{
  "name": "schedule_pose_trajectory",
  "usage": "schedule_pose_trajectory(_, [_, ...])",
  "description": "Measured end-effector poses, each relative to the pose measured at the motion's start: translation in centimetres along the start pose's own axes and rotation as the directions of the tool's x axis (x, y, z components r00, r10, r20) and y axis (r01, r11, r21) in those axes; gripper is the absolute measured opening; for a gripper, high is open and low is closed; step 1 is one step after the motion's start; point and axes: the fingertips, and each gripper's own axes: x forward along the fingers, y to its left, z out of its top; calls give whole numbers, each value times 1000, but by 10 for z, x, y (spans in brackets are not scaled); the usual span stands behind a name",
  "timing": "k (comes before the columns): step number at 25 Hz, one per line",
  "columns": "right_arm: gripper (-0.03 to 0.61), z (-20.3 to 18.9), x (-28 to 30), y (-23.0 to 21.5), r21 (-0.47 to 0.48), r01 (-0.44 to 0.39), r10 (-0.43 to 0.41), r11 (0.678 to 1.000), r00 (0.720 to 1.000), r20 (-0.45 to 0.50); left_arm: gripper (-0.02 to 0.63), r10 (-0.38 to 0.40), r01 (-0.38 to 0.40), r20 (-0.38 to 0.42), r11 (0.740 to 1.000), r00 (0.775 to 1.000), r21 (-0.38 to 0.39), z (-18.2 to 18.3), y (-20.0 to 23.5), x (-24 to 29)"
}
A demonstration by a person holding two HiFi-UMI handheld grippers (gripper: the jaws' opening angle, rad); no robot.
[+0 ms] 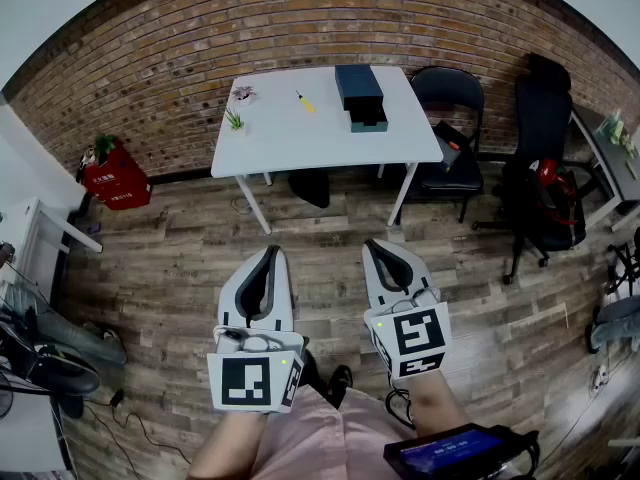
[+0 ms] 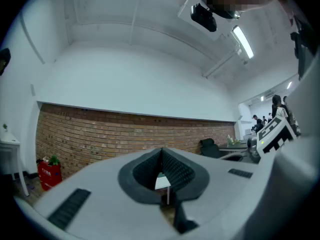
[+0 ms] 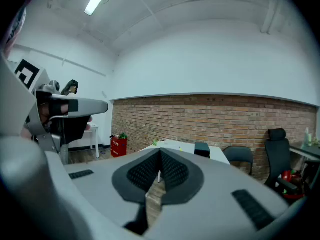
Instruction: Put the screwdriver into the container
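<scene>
The yellow screwdriver [image 1: 303, 101] lies on a white table [image 1: 300, 143] by the brick wall, far ahead of me. The dark box-shaped container [image 1: 360, 96] stands to its right on the same table. My left gripper [image 1: 271, 252] and right gripper [image 1: 373, 245] are held side by side over the wooden floor, well short of the table. Both are shut, with nothing between the jaws. In the right gripper view the table [image 3: 172, 145] and the container [image 3: 202, 148] show small beyond the jaw tips [image 3: 160, 151].
Two small plants [image 1: 236, 116] sit at the table's left end. A black chair [image 1: 450, 118] and an office chair [image 1: 545, 158] stand to the right. A red crate [image 1: 115, 178] and a white side table [image 1: 45, 230] are at the left. Wooden floor lies between me and the table.
</scene>
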Motion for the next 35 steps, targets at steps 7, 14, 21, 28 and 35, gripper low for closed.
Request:
schedule_pose_trajectory(7, [-2,-7,-7,-7,2,1,-1,1000,1000,-1,12,-4,4,-6,1000,1000,0,-4,-11,1])
schedule_pose_trajectory(14, [199,-6,-8,-21,45,-14,13,999,999,32,12,0,0,-19,1000,1000,-1,-10,-20,5])
schedule_pose_trajectory(21, [192,-11,6,-31,19,3,-3,1000,1000,9,12,16,-16,-38,1000,999,-12,-19,-13,17])
schedule_pose_trajectory(28, [192,-22,61,-37,34,-2,3,999,1000,-27,12,24,-27,-85,999,996,-33,-48,25,55])
schedule_pose_trajectory(35, [192,-17,153,-47,35,-9,10,999,999,-46,12,11,-17,-112,998,994,-55,-67,79,128])
